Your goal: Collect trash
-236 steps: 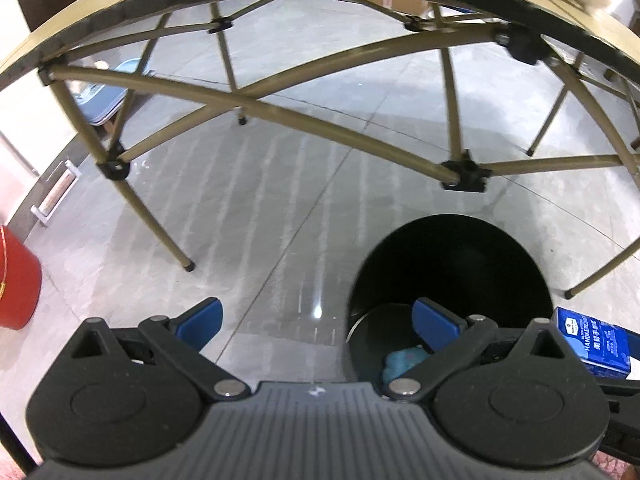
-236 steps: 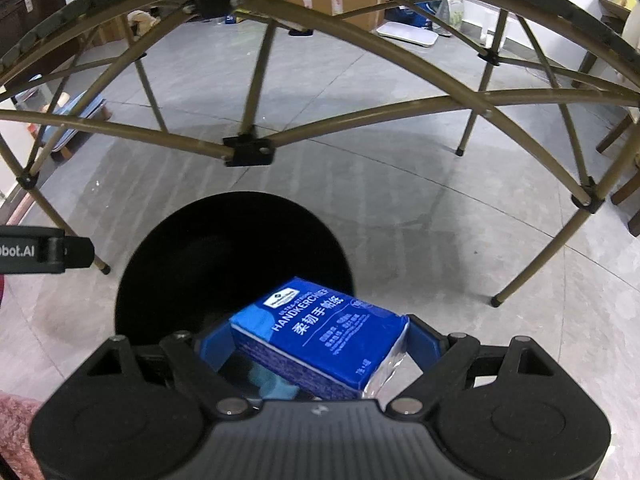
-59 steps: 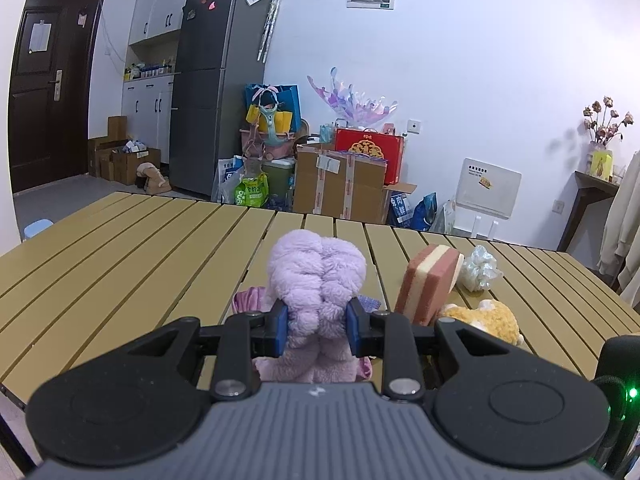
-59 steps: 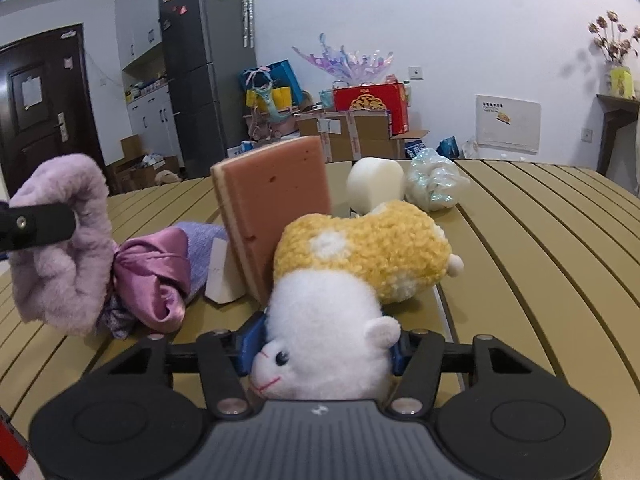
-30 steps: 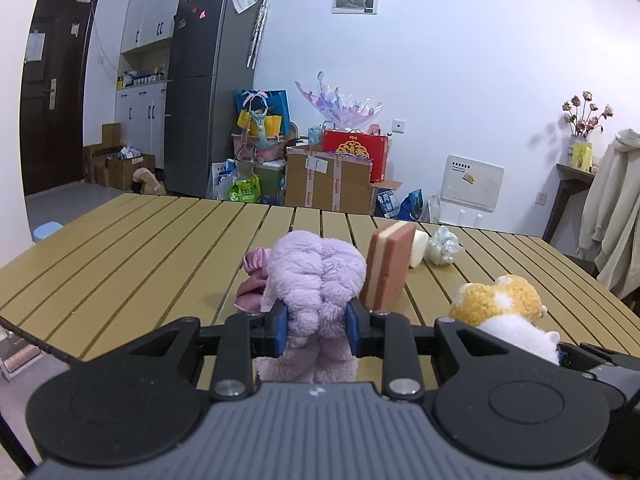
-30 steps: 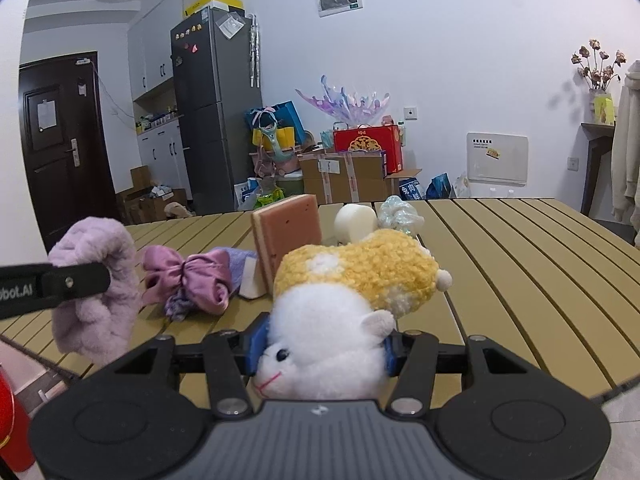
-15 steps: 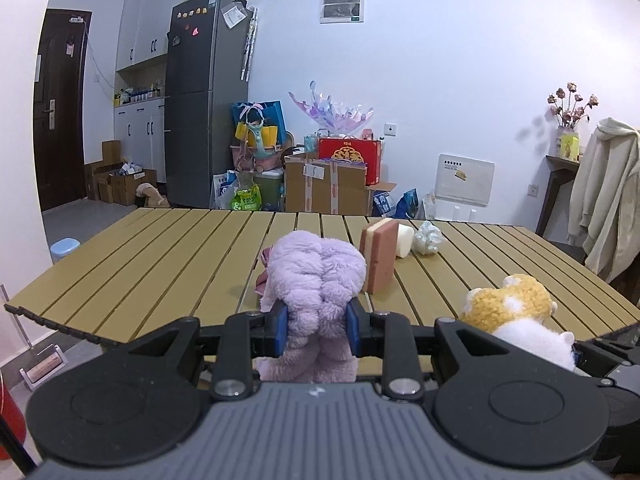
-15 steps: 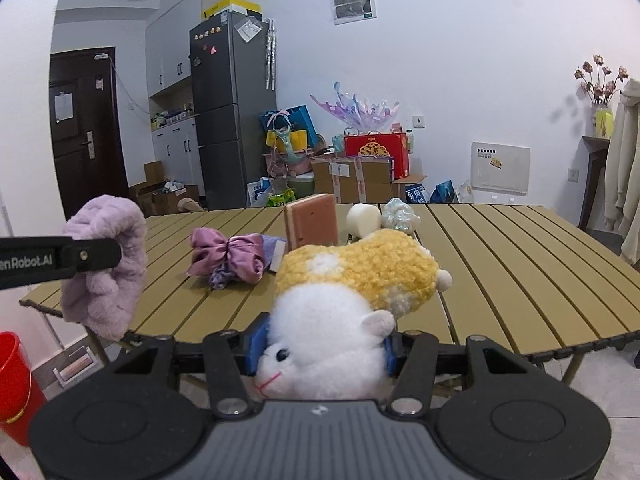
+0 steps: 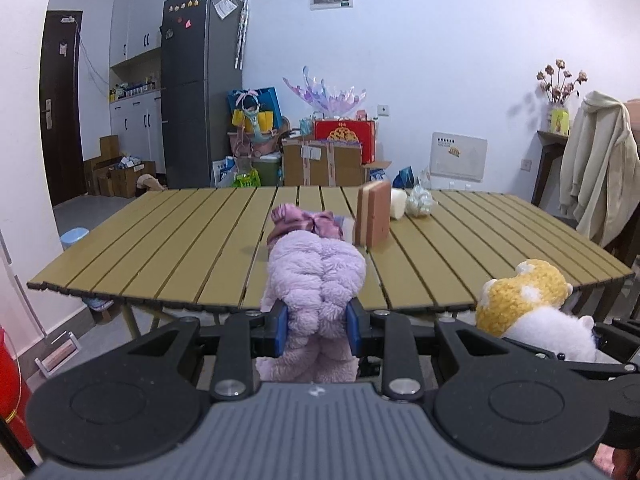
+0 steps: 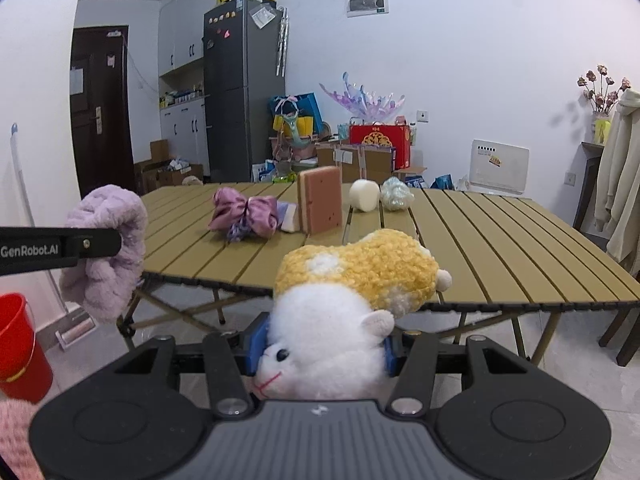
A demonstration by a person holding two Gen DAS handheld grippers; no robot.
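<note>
behind both catches the slatted table [image 9: 168,252] holds leftovers, left gripper [image 9: 316,330] clamping the purple fluffy piece [image 9: 316,280] mid-frame, right gripper [image 10: 320,346] squeezing the hamster plush [image 10: 352,292]; best keep both pinches firm until over a bin.

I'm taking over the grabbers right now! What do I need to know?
Left gripper: shut on the purple fluffy toy.
Right gripper: shut on the yellow-and-white plush.
Both are held off the table, in front of its near edge.
On the table: the pink bow, sponge, white foam roll, crinkly ball.
No bin is in view; both toys need dropping.
</note>
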